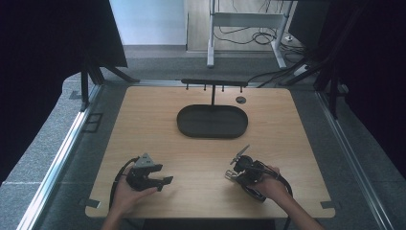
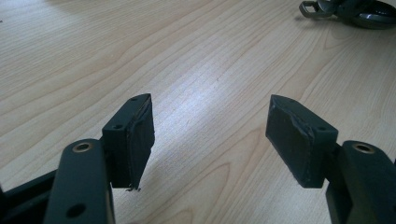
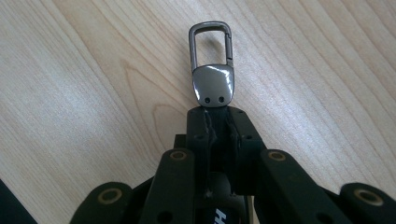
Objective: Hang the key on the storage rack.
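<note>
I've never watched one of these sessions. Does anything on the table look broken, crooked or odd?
Nothing is spilled or askew. One small flaw: the rubber pads on the left gripper look worn, with ragged, peeling edges. The right gripper is clamped neatly on a strap with a metal clasp, and the dark tray sits squarely.

Left tongs (image 2: 210, 140) gape; right tongs (image 3: 219, 116) clamp tight.

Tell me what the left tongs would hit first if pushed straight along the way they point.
Probably the metal clasp held by the right tongs. The left tongs stand open over bare table, and the clasp lies ahead, slightly right; depth is unclear.
</note>
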A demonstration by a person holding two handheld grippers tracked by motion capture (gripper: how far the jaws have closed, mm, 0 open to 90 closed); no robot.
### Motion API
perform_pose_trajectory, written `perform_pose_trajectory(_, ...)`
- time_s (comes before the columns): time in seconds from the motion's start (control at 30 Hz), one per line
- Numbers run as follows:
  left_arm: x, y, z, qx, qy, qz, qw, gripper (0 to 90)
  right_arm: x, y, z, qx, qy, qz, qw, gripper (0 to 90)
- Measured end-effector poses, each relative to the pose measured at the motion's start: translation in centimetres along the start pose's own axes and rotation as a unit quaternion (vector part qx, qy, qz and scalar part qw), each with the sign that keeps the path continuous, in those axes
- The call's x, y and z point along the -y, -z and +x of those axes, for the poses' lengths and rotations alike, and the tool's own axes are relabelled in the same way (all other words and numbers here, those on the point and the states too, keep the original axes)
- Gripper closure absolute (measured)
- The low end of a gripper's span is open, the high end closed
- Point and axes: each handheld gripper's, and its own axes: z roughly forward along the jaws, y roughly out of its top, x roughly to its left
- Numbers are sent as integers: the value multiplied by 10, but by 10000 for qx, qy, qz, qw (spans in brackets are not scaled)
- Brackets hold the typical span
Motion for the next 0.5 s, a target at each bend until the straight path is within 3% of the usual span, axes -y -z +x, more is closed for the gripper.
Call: perform_pose_trajectory(0.5, 0, -1, 0, -6, -4, 22, 10000, 333, 8, 14, -3, -33, -152, -465, 9988, 813)
